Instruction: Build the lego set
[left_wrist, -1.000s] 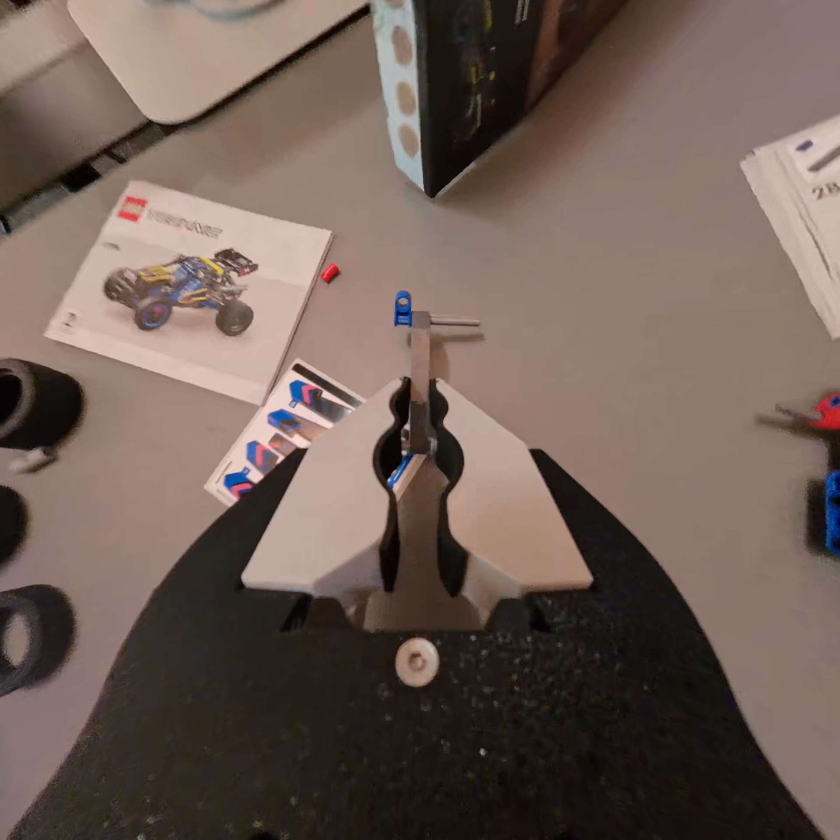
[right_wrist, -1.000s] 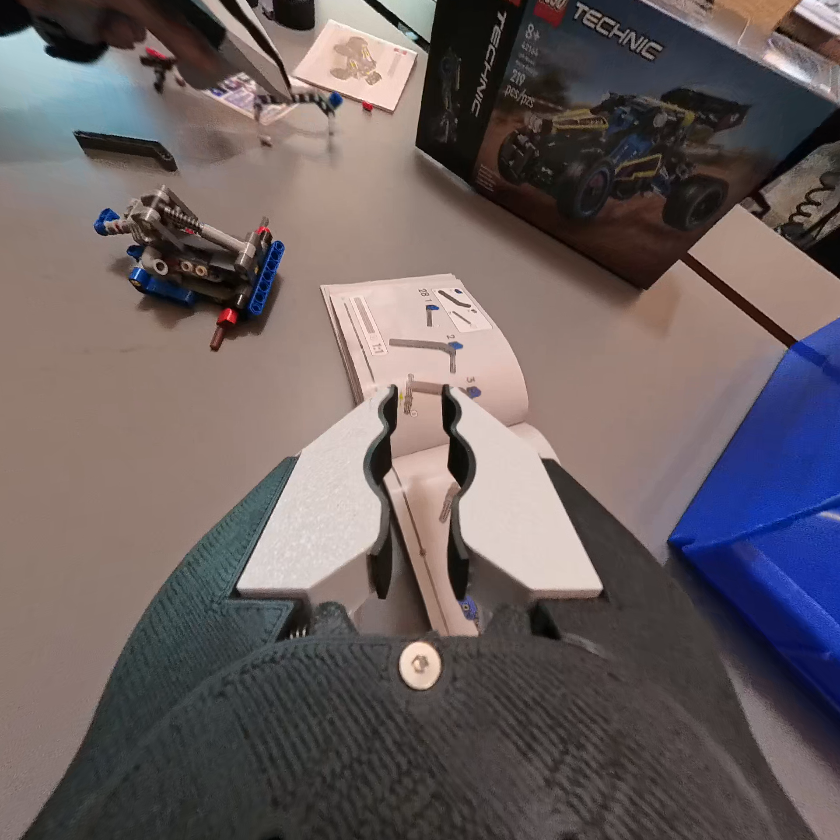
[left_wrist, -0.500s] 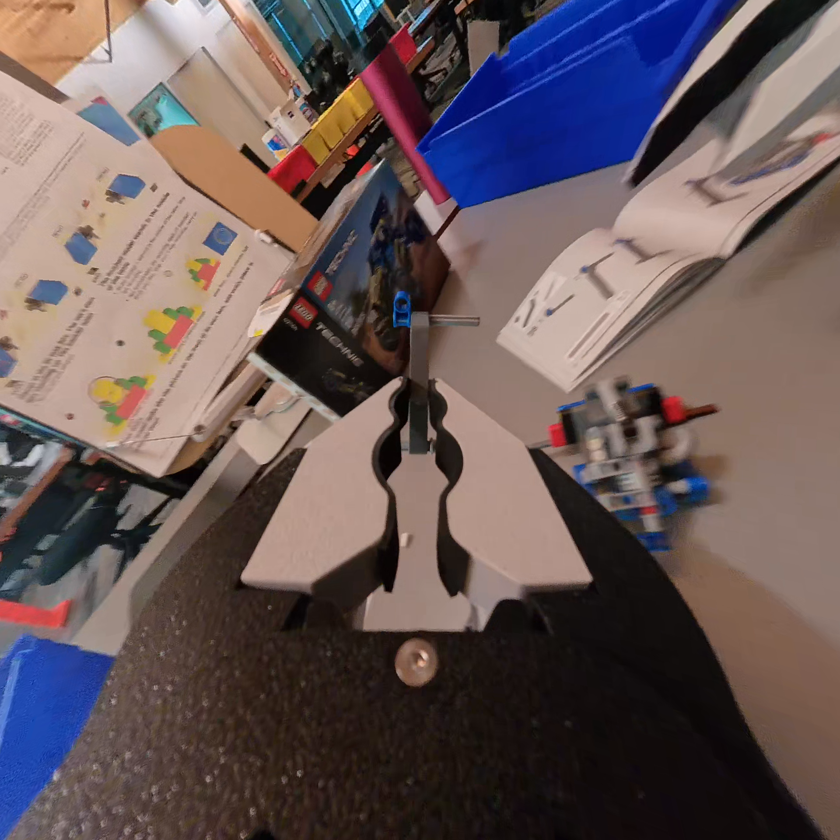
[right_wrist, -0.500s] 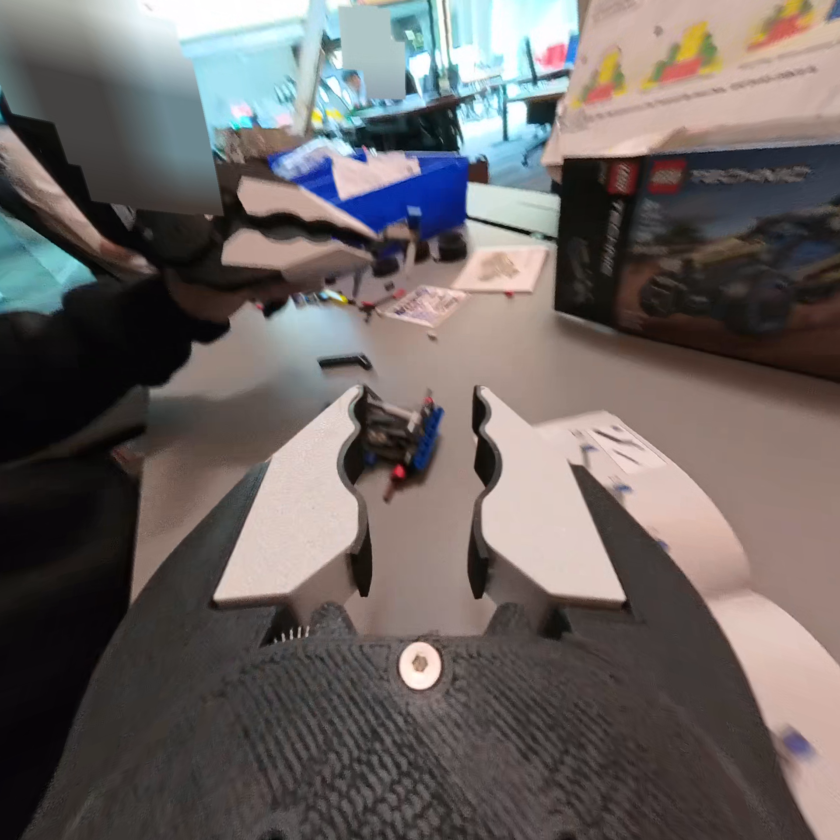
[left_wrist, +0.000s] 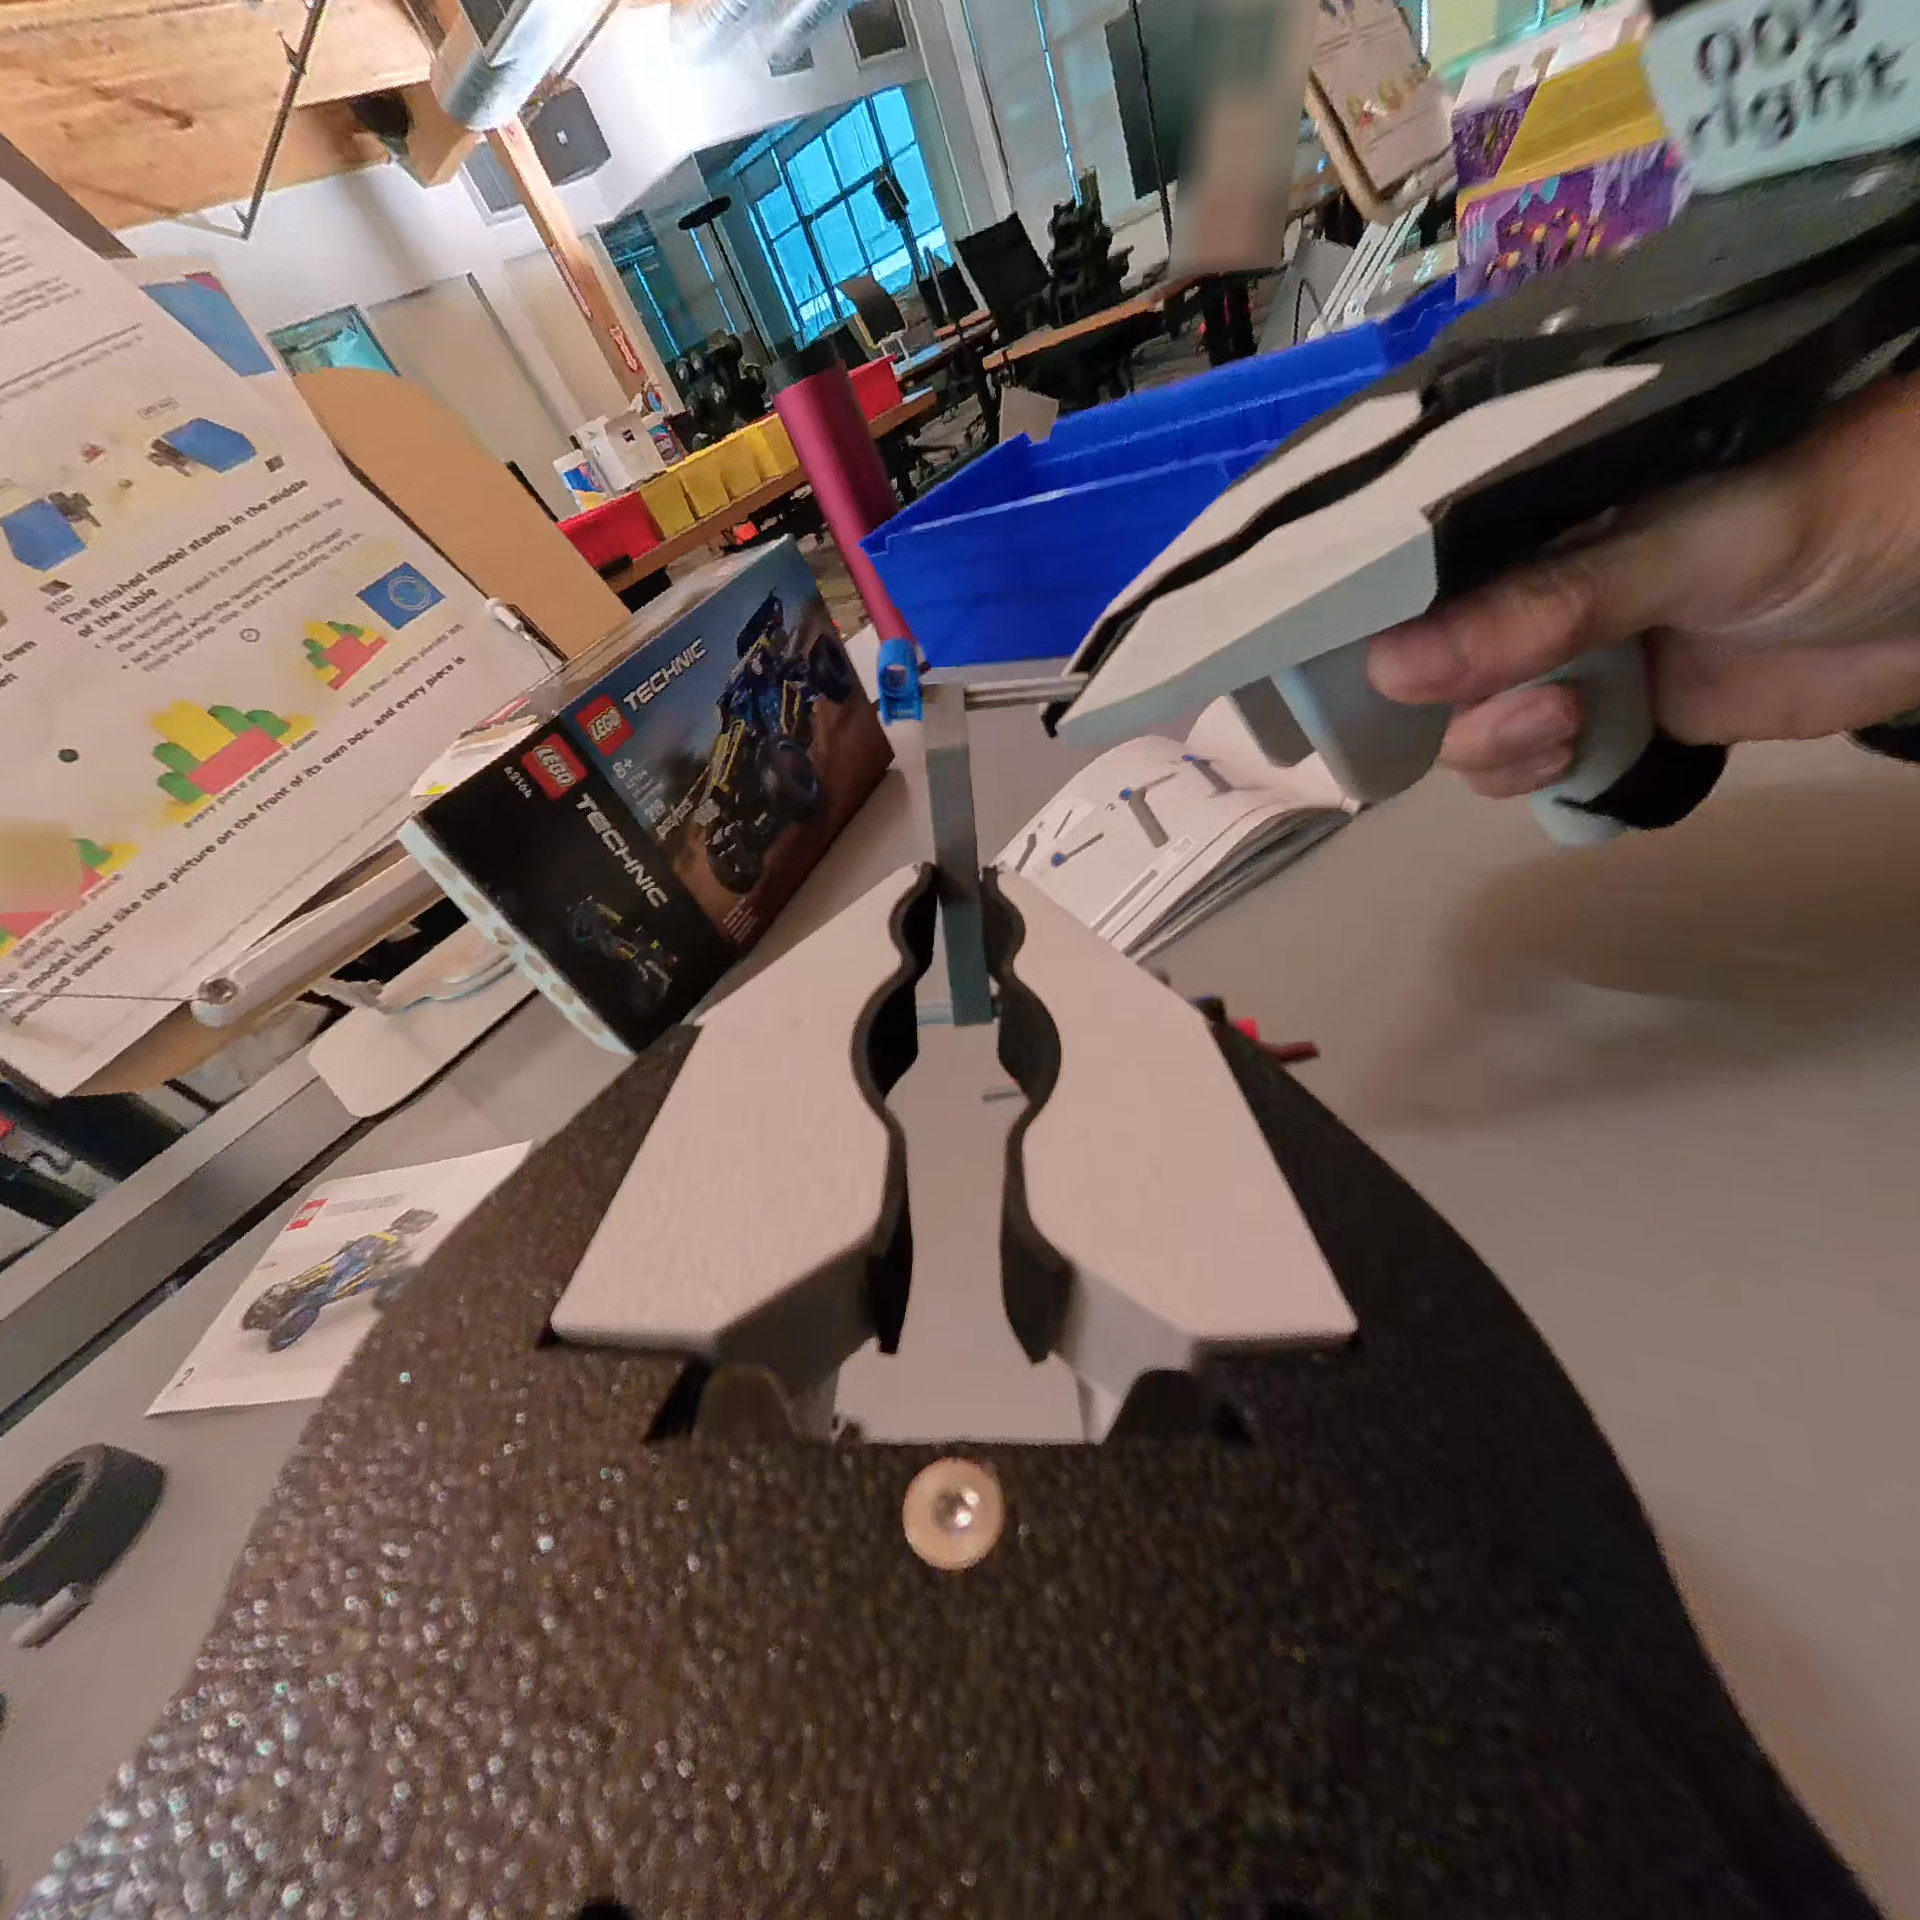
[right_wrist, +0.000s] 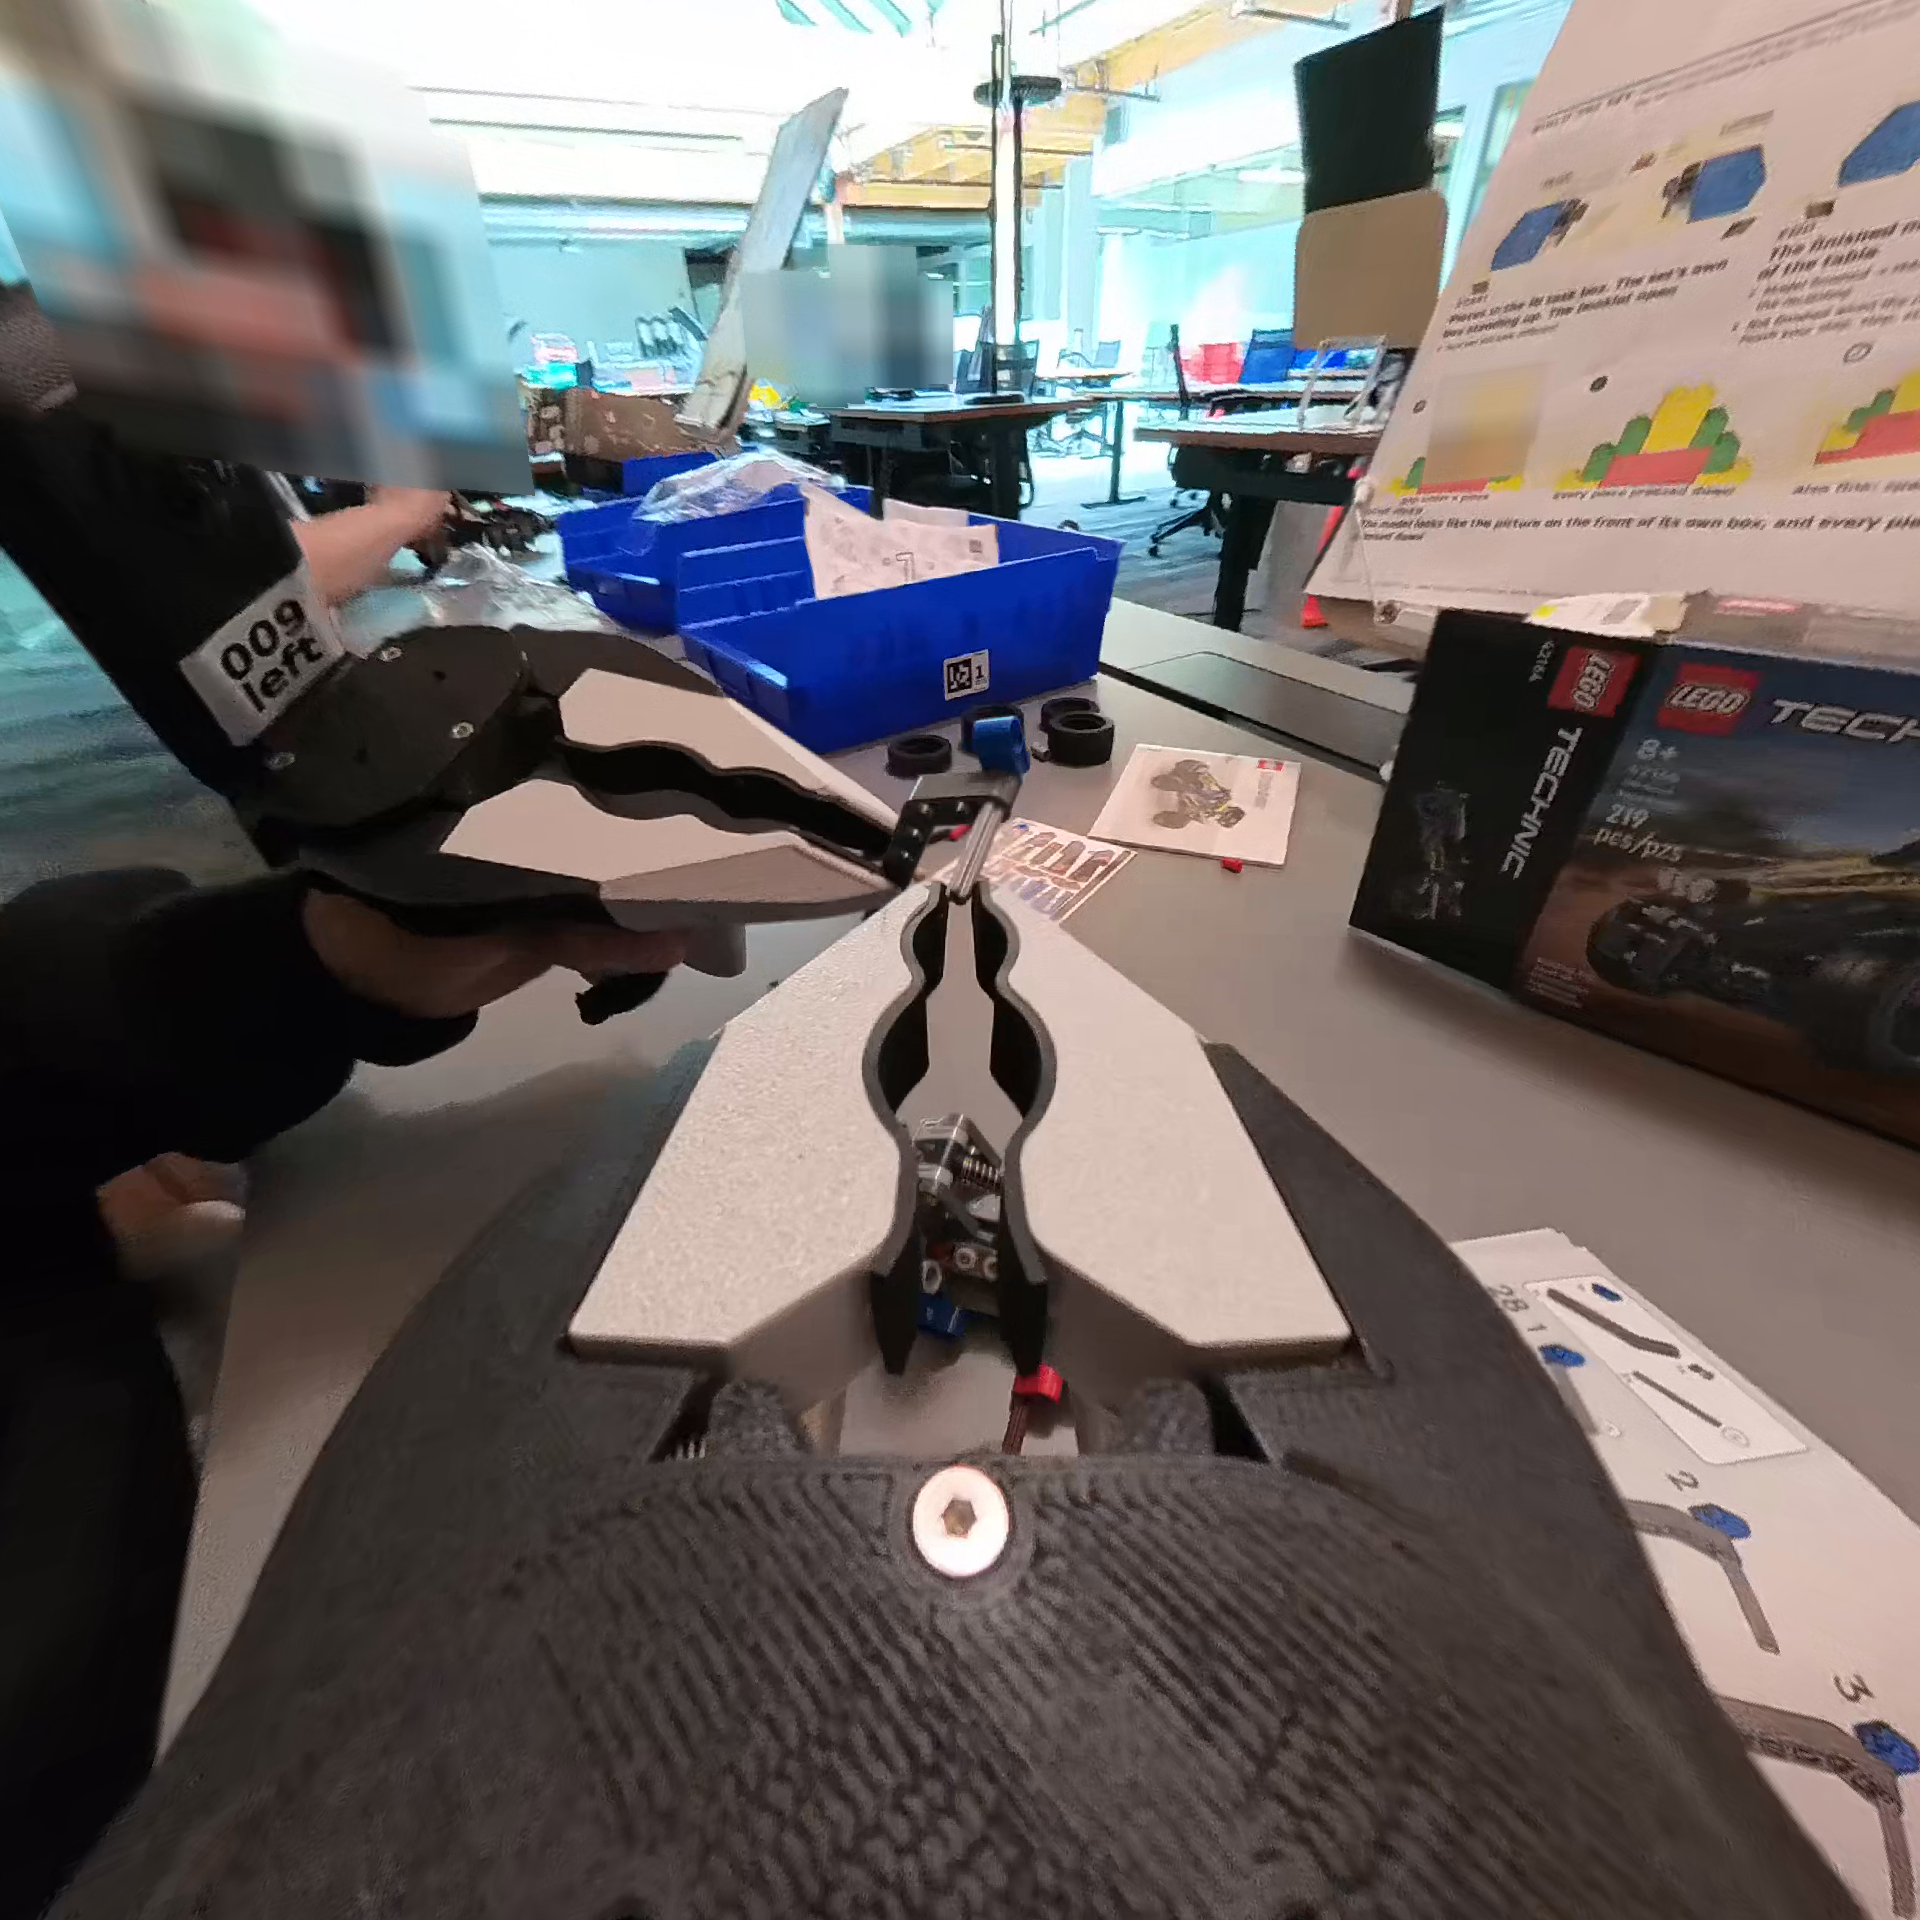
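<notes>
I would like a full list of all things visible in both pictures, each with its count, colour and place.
Grey angled beam: one, upright, pinched at its lower end by the left gripper.
Grey metal-coloured axle: one, crosses the beam's top; the right gripper grips its free end.
Blue connector: one, on the axle's far end.
Black toy box: one, standing on the grey table.
Open instruction booklet: one, white, beside the box.
Closed booklet: one, white, flat, far side.
Sticker sheet: one, next to it.
Black tyres: at least three, before the blue bin.
Partly built model: one, grey and blue, below the right gripper.
Left gripper: closed on the beam.
Right gripper: closed on the axle.
</notes>
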